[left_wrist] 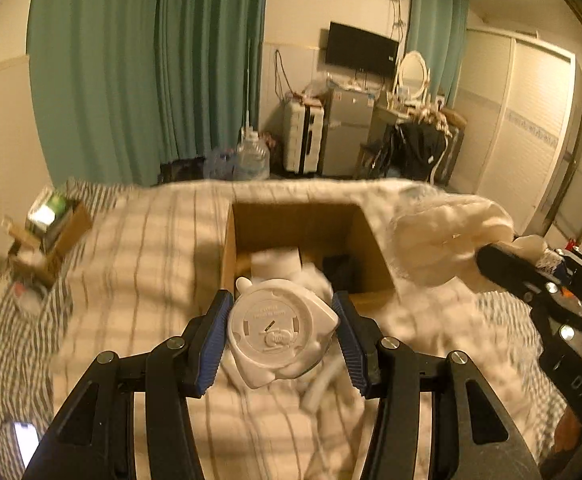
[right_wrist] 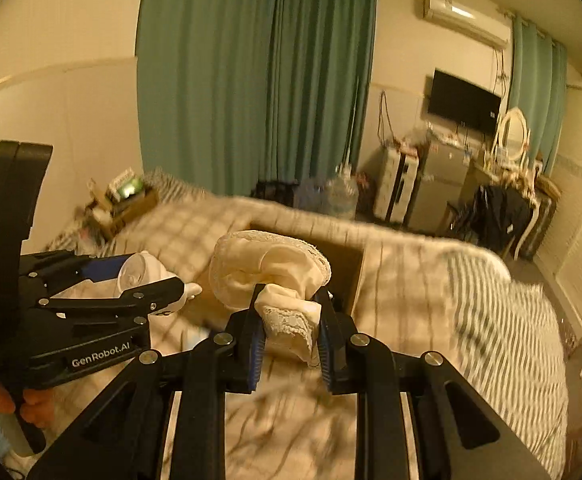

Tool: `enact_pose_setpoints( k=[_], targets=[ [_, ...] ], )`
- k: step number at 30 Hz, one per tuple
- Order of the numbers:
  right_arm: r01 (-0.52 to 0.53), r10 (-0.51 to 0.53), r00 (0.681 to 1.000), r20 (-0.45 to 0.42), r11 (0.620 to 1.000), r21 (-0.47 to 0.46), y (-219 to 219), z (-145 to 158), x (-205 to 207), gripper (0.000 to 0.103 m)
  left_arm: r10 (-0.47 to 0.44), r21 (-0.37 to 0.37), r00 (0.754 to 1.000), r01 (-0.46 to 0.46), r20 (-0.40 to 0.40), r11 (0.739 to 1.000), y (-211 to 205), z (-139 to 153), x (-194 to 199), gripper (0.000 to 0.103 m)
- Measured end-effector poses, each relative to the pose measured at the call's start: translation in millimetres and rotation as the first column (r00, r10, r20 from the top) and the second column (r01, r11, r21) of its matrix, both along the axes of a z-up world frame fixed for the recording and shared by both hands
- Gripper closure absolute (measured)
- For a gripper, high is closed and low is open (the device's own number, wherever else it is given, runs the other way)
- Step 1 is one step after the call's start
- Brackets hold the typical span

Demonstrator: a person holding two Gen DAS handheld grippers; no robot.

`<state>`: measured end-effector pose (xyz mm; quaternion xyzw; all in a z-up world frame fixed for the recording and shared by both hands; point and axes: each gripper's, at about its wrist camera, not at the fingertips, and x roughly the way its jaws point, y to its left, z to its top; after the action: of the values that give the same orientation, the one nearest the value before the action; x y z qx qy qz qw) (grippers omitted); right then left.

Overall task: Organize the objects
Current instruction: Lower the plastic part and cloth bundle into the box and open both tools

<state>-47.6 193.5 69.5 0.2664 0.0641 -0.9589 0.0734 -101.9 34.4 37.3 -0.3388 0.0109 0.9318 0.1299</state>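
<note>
Left tool point(left_wrist: 281, 338) grips a white plastic gadget point(left_wrist: 279, 336); right tool point(right_wrist: 289, 320) pinches lace cloth point(right_wrist: 271, 272) above the cardboard box point(left_wrist: 311, 232). Loose cloth may snag the rim.

Striped bed point(left_wrist: 139, 248) carries an open cardboard box point(left_wrist: 371, 252), a phone point(left_wrist: 25, 442)

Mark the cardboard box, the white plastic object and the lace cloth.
cardboard box point(left_wrist: 371, 248): left wrist view, inner right wall.
white plastic object point(left_wrist: 277, 330): left wrist view, round base.
lace cloth point(right_wrist: 267, 268): right wrist view, bunched middle.

Cardboard box point(left_wrist: 307, 232) mouth open; contents crowd its floor.
</note>
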Motion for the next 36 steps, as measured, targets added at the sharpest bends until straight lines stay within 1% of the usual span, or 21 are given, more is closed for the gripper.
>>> enact_pose_setpoints(
  k=[3,6,9,11,12,13,14,16,18,19,21,22,24,26,28,29,30,31,33,34,36],
  targets=[
    [-0.005,0.005,1.000,-0.025,1.000,-0.015,6,23,-27,0.082,0.009,-0.016,0.999,-0.010,-0.037,1.000,4,20,-25,0.050],
    [-0.017,0.016,0.999,-0.037,1.000,-0.025,11,38,-55,0.082,0.001,-0.030,0.998,-0.003,-0.067,1.000,14,36,-57,0.050],
    [-0.018,0.017,0.999,-0.030,0.999,-0.028,14,44,-87,0.082,0.001,-0.023,0.995,-0.003,-0.099,1.000,23,44,-84,0.050],
    [-0.003,0.003,1.000,-0.013,1.000,-0.021,17,40,-116,0.082,-0.008,-0.006,0.994,0.007,-0.111,1.000,29,42,-106,0.050],
    [0.006,-0.006,1.000,0.002,1.000,-0.021,18,35,-132,0.082,-0.016,-0.004,0.994,0.016,-0.106,1.000,34,36,-120,0.050],
    [0.011,-0.010,1.000,0.013,1.000,-0.023,19,29,-140,0.082,-0.021,-0.012,0.995,0.020,-0.098,1.000,39,29,-131,0.050],
    [0.020,-0.019,0.999,0.034,0.999,-0.032,21,19,-154,0.082,-0.024,-0.020,0.995,0.022,-0.092,1.000,42,22,-138,0.050],
    [0.034,-0.030,0.997,0.074,0.998,-0.048,27,-1,-176,0.082,-0.046,-0.049,0.997,0.043,-0.062,0.998,52,-4,-155,0.050],
    [0.054,-0.047,0.991,0.126,0.997,-0.050,30,-35,-197,0.082,-0.054,-0.078,0.998,0.051,-0.031,0.996,56,-30,-165,0.050],
    [0.058,-0.050,0.989,0.141,0.997,-0.048,32,-44,-202,0.082,-0.050,-0.095,0.999,0.048,-0.019,0.994,59,-40,-169,0.050],
    [0.059,-0.050,0.980,0.194,0.997,-0.045,35,-76,-213,0.082,-0.055,-0.120,0.998,0.056,0.010,0.991,62,-65,-177,0.050],
    [0.059,-0.049,0.976,0.214,0.997,-0.041,36,-88,-217,0.082,-0.056,-0.126,0.998,0.060,0.029,0.990,63,-76,-182,0.050],
    [0.063,-0.056,0.969,0.241,0.998,-0.022,35,-109,-227,0.082,-0.049,-0.126,0.997,0.056,0.057,0.990,61,-90,-188,0.050],
    [0.065,-0.059,0.969,0.242,0.998,-0.015,37,-116,-227,0.082,-0.048,-0.113,0.996,0.056,0.073,0.992,61,-97,-193,0.050],
    [0.065,-0.058,0.970,0.236,0.998,-0.020,39,-116,-227,0.081,-0.048,-0.096,0.996,0.055,0.074,0.994,57,-97,-193,0.049],
    [0.071,-0.063,0.972,0.224,0.997,-0.025,40,-113,-223,0.079,-0.050,-0.089,0.996,0.056,0.074,0.994,54,-94,-194,0.049],
    [0.078,-0.070,0.975,0.212,0.997,-0.028,41,-108,-220,0.072,-0.053,-0.080,0.996,0.058,0.068,0.995,53,-91,-192,0.043],
    [0.086,-0.078,0.977,0.200,0.996,-0.029,40,-103,-216,0.064,-0.049,-0.077,0.997,0.053,0.056,0.996,52,-85,-188,0.029],
    [0.111,-0.105,0.980,0.171,0.994,-0.026,44,-89,-205,0.053,-0.027,-0.077,0.999,0.028,0.018,0.997,48,-72,-182,0.016],
    [0.119,-0.114,0.981,0.159,0.993,-0.024,46,-83,-202,0.048,-0.024,-0.074,1.000,0.023,-0.005,0.997,45,-63,-175,0.013],
    [0.137,-0.133,0.982,0.133,0.990,-0.024,50,-65,-190,0.046,-0.036,-0.068,0.999,0.035,-0.025,0.997,39,-47,-161,0.011]
  ],
)
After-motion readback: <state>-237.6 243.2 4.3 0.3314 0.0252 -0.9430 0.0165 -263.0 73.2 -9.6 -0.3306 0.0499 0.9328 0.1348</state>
